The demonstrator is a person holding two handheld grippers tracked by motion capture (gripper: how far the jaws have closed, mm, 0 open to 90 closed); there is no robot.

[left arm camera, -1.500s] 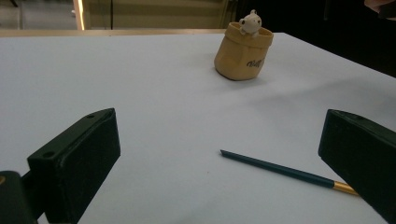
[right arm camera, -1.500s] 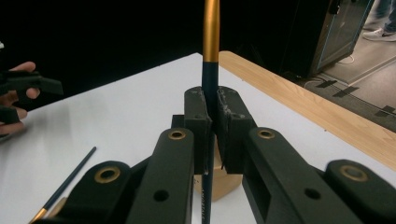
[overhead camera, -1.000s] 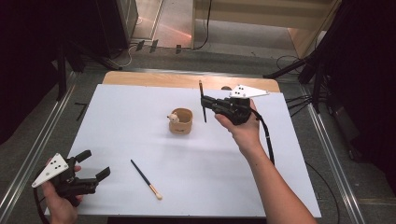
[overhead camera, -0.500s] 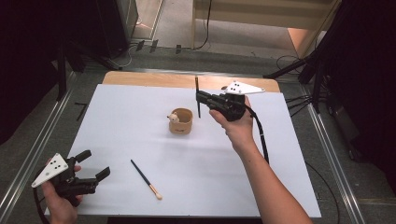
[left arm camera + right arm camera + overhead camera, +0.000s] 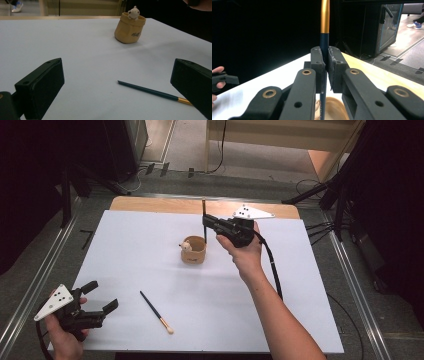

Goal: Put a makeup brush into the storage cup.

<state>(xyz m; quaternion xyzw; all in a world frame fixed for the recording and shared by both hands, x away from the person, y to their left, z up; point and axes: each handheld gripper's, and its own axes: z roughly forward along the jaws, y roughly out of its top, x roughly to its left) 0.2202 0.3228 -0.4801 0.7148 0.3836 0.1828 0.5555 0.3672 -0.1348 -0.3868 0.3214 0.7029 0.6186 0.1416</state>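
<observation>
A tan cup-shaped holder (image 5: 194, 251) with a small bear figure on its rim stands mid-table, also in the left gripper view (image 5: 130, 28). My right gripper (image 5: 206, 223) hovers just right of and above the holder, shut on a dark-handled brush (image 5: 204, 207) held upright. In the right gripper view, the pads (image 5: 318, 62) pinch the blue handle (image 5: 324, 45) below its gold ferrule, with the holder (image 5: 334, 107) underneath. A second brush (image 5: 156, 311) lies flat on the white sheet. My left gripper (image 5: 97, 299) rests open at the near left corner, its jaws wide around bare table (image 5: 117, 68), the lying brush (image 5: 152, 92) ahead of them.
The white sheet (image 5: 125, 245) covers most of the wooden table, whose bare strip (image 5: 150, 204) shows at the far edge. Metal rails (image 5: 45, 270) run along both sides of the table. Dark stands and cables (image 5: 340, 195) crowd the far right.
My right gripper has moved left with the upright brush, closer to the holder. The left gripper has stayed where it was.
</observation>
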